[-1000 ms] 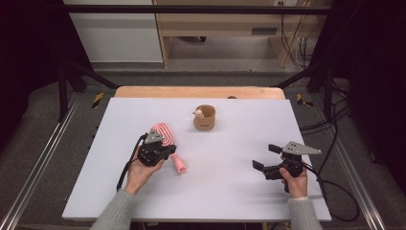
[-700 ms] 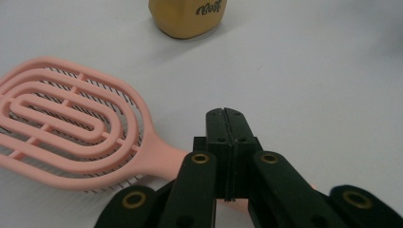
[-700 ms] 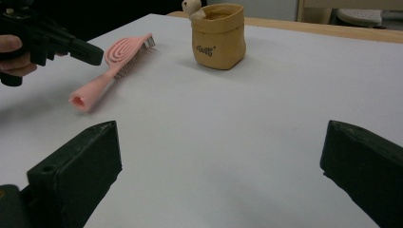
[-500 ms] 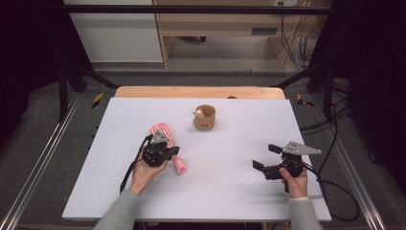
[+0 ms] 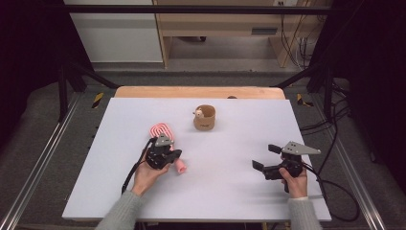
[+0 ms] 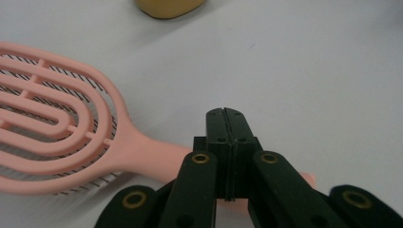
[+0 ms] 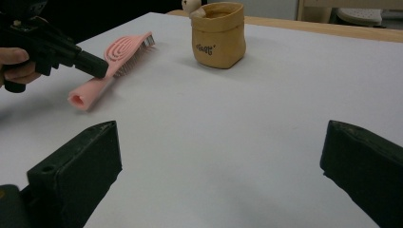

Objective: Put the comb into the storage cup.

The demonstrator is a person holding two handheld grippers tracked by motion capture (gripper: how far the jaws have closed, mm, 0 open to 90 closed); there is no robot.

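Clearly pink, the hairbrush [image 6: 62, 123] has looped, open ribs.

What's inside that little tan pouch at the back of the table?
A small pale figure pokes over the rim of the tan soft pouch. The rest of the inside is hidden by the pouch's wall.

Right tool [image 7: 223, 175] gapes wide; pink hairbrush [image 7: 114, 61] beside tan pouch [image 7: 218, 35]

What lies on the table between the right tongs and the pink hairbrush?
Nothing: bare white table separates the right tongs from the pink hairbrush, as the right gripper view shows.
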